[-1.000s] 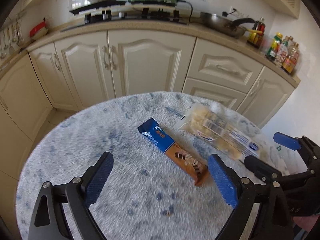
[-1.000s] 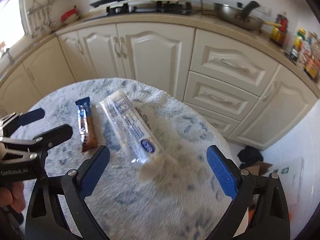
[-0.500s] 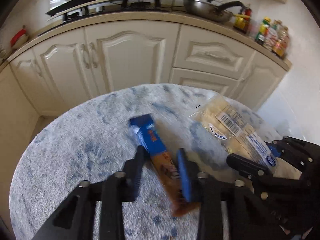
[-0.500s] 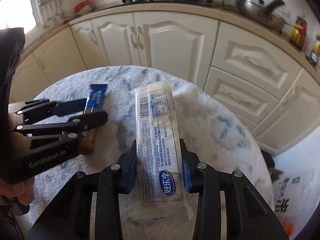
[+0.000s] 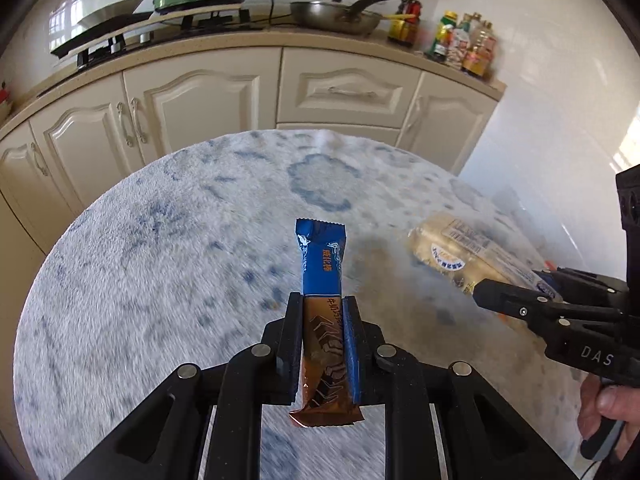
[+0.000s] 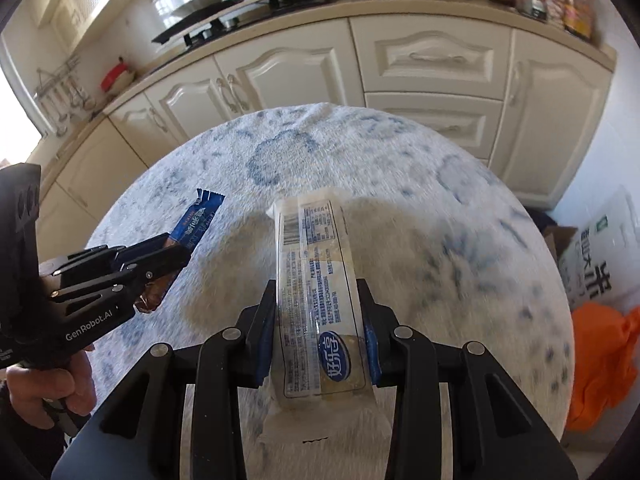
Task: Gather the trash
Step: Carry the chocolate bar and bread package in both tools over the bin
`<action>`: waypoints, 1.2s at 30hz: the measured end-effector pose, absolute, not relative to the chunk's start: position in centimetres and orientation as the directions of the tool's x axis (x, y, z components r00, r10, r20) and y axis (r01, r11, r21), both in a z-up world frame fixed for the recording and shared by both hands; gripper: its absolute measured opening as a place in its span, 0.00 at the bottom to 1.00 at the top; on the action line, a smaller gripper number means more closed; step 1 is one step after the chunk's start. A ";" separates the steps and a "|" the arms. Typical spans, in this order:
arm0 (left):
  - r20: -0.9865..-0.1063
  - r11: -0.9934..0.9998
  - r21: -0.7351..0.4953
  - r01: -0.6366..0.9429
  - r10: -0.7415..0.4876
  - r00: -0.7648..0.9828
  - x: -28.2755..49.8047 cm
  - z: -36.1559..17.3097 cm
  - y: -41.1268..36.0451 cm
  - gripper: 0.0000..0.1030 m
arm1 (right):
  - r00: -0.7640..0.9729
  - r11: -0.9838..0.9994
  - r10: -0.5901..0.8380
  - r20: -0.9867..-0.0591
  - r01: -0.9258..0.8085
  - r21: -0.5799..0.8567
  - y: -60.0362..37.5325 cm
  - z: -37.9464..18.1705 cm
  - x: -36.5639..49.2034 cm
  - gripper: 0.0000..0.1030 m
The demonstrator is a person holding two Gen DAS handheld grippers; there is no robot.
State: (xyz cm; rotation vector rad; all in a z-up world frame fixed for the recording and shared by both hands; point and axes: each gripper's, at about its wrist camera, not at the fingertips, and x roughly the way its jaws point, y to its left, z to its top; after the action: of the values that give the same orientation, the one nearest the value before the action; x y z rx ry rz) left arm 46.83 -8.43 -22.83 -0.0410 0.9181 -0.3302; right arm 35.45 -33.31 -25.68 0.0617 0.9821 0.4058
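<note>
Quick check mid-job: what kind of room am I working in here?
Most likely a home kitchen: cream cabinets under a counter, a gas hob, a steel pan and sauce bottles.

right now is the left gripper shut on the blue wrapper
Yes, shut: the left gripper clamps the blue wrapper between both pads.

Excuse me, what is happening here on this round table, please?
A person is collecting trash with two handheld grippers. The left gripper is shut on a blue and brown snack bar wrapper. The right gripper is shut on a clear plastic food packet with printed labels. Both jaws have just closed on these items. Both pieces appear lifted just above the round table's blue-speckled fluffy cover. No bin is clearly in view.
</note>
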 end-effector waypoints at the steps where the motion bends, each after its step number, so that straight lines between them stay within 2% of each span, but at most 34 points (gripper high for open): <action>1: -0.767 0.946 -0.177 0.273 -0.306 0.564 46.5 -22.6 -8.7 0.14 | 0.498 0.930 0.349 -0.794 -0.291 0.226 -33.7 -25.4 34.5 0.35; 9: -0.740 0.914 -0.190 0.358 -0.372 0.560 43.8 -22.0 -11.5 0.14 | 0.528 0.953 0.301 -0.794 -0.205 0.225 -36.7 -25.2 28.0 0.35; 14: -0.743 0.899 -0.182 0.397 -0.391 0.544 41.4 -22.2 -12.8 0.14 | 0.481 0.964 0.249 -0.841 -0.203 0.169 -36.5 -27.3 26.1 0.35; 18: -0.745 0.894 -0.177 0.411 -0.394 0.537 40.3 -22.0 -13.8 0.14 | 0.497 0.968 0.232 -0.836 -0.204 0.147 -36.3 -27.1 25.9 0.34; 25: -0.720 0.884 -0.160 0.440 -0.409 0.560 33.5 -19.2 -14.4 0.14 | 0.530 0.951 0.309 -0.790 -0.187 0.246 -38.2 -25.8 23.8 0.34; 36: -0.673 0.811 -0.173 0.560 -0.512 0.534 28.8 -15.4 -18.9 0.14 | 0.662 0.971 0.212 -0.718 -0.063 0.229 -44.6 -20.9 18.8 0.34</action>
State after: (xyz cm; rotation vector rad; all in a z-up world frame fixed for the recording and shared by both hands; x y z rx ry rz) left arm 28.77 -18.93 -15.38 0.0665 0.7793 -0.6389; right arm 18.83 -44.63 -20.85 0.1906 0.8335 0.1564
